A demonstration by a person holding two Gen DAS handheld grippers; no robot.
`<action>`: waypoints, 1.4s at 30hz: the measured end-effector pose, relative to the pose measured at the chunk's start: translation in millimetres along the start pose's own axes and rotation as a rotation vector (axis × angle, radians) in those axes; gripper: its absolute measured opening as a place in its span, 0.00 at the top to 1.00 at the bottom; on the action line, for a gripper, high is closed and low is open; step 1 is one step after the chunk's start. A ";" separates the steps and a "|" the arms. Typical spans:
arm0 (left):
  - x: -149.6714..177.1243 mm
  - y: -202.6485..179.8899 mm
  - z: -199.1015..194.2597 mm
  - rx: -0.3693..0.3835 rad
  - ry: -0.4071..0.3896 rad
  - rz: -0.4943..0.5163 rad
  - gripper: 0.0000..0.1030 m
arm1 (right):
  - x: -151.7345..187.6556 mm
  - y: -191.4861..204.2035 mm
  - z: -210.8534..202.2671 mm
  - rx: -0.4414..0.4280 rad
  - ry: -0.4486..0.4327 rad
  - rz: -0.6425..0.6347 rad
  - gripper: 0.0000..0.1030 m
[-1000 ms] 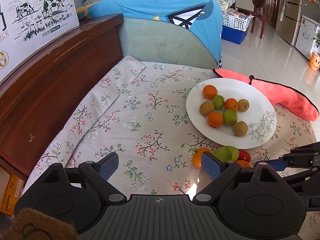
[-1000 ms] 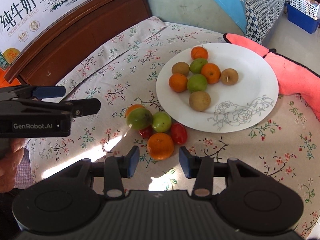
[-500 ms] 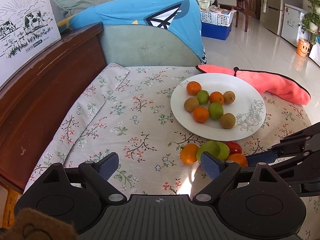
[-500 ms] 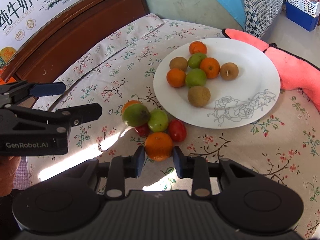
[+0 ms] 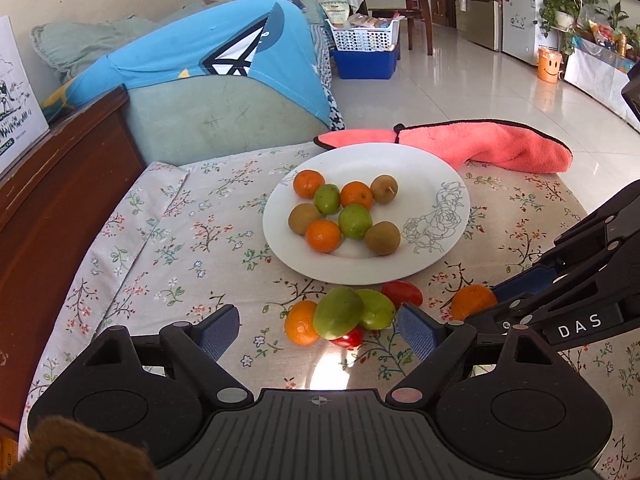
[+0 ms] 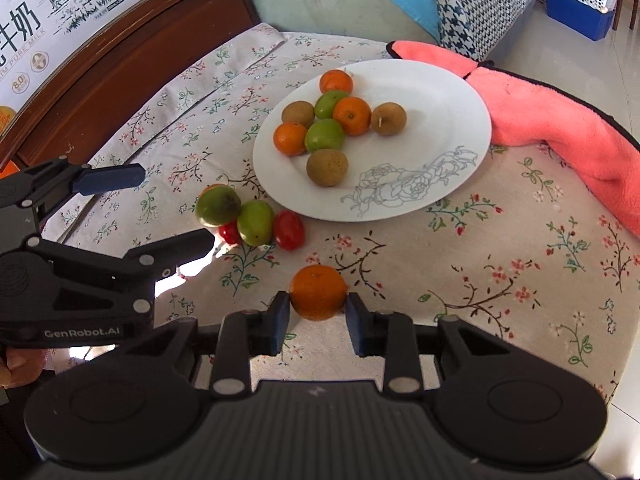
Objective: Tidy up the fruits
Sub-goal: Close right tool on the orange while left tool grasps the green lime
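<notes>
step: right gripper (image 6: 318, 312) clamped on a small orange (image 6: 318, 292), one pad on each side — its jaws have just been closing, fruit between them
orange position: pulled apart from the loose pile, over the floral cloth (image 6: 500, 272), near side of the white plate (image 6: 460, 92)
left gripper: (image 5: 318, 330) jaws wide, nothing between the pads; just before the loose pile (image 5: 344, 316) of green fruit, another orange and red tomatoes
next move: judged — carry the orange over the near rim and set it down in bare plate room; right part with the drawn flowers looks free
plate load: eight fruits bunched on the left half, touching one another
edges: pink towel (image 6: 560, 120) touches the far right rim; wooden furniture (image 5: 48, 208) runs along the left of the cloth
room: open cloth right of the held orange; left gripper sits close on the other side, keep clear of it
</notes>
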State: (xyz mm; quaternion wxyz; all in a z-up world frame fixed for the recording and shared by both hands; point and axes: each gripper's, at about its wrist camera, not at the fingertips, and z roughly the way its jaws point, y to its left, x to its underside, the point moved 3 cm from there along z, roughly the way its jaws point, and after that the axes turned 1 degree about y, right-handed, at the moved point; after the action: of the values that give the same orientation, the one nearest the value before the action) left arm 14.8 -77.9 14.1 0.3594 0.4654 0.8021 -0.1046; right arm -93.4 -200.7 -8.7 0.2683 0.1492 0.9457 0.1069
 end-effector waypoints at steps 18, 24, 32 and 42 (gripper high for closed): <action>2.2 -0.4 25.5 0.054 0.030 -0.025 0.58 | 1.9 -2.4 -2.3 0.004 -0.002 0.004 0.70; 1.7 1.8 22.4 0.067 0.020 -0.040 0.67 | 0.5 -2.3 -1.5 0.007 -0.005 0.009 0.70; 2.1 0.5 17.0 0.071 0.037 -0.048 0.76 | -3.7 -3.3 -2.6 0.004 -0.017 0.023 0.70; 1.8 12.4 7.5 0.084 0.035 -0.124 0.76 | -12.1 -5.0 -10.0 -0.008 -0.047 0.045 0.75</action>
State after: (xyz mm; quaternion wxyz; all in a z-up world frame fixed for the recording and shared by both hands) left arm 28.0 -73.7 9.5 0.3184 0.4313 0.8303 -0.1523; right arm -90.1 -210.6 3.9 0.2888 0.1718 0.9351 0.1129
